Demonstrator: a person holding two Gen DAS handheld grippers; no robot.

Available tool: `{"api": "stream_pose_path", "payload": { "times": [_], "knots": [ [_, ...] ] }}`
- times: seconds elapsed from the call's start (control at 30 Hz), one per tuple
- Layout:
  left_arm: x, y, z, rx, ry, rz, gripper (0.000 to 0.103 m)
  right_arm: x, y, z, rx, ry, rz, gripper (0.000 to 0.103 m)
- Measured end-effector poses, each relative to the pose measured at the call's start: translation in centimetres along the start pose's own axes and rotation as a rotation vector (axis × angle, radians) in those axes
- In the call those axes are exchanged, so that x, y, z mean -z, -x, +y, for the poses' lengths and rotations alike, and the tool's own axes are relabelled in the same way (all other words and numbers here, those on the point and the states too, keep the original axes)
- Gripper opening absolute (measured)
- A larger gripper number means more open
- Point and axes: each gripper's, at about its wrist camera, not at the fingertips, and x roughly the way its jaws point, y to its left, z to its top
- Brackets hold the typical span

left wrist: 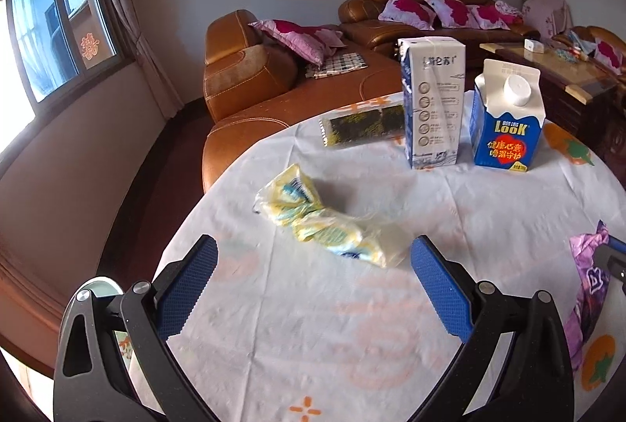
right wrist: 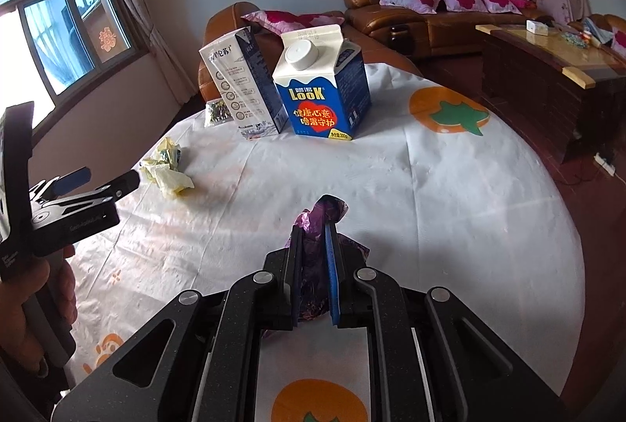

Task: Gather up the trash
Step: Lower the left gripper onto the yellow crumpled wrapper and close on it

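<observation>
A crumpled yellow-and-blue wrapper (left wrist: 328, 222) lies on the white tablecloth (left wrist: 297, 324), just ahead of my open left gripper (left wrist: 313, 257), between its fingertips but a little beyond them. It also shows in the right wrist view (right wrist: 166, 169), with the left gripper (right wrist: 103, 179) beside it. My right gripper (right wrist: 315, 230) is shut on a crumpled purple wrapper (right wrist: 313, 267), which shows at the right edge of the left wrist view (left wrist: 589, 289). A green-speckled packet (left wrist: 362, 126) lies farther back.
A tall white-and-blue carton (left wrist: 432, 101) and a blue "LOOK" carton with a white cap (left wrist: 506, 120) stand at the far side of the table. Brown leather sofas (left wrist: 250, 89) and a coffee table (left wrist: 547, 69) lie beyond. The table edge curves at left.
</observation>
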Motion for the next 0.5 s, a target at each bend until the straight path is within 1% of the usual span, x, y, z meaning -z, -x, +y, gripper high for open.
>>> {"api": "stream_pose_path", "payload": {
  "times": [0.07, 0.13, 0.2, 0.27, 0.33, 0.47, 0.5],
  "knots": [
    [-0.8, -0.7, -1.1, -0.006, -0.017, -0.005, 0.097, 0.1, 0.0, -0.2, -0.003, -0.008, 0.002, 0.012],
    [-1.5, -1.9, -2.2, -0.026, -0.048, 0.008, 0.097, 0.1, -0.1, -0.2, -0.005, -0.013, 0.007, 0.012],
    [-1.7, -3.0, -2.9, -0.038, -0.072, 0.027, 0.097, 0.1, -0.1, -0.1, -0.006, -0.009, 0.007, 0.012],
    [-1.2, -3.7, -3.0, -0.061, -0.108, 0.047, 0.097, 0.1, -0.1, -0.1, -0.008, -0.006, 0.009, 0.012],
    [-0.3, -3.8, -2.4, -0.082, -0.136, 0.062, 0.097, 0.1, -0.1, -0.1, -0.013, -0.009, 0.009, 0.012],
    [2.3, -3.4, 0.7, -0.157, -0.183, 0.076, 0.097, 0.1, -0.3, 0.1, -0.023, -0.005, 0.011, 0.012],
    [2.6, -3.3, 1.5, -0.168, -0.182, 0.082, 0.097, 0.1, -0.3, 0.2, -0.026, -0.002, 0.01, 0.012]
  ]
}}
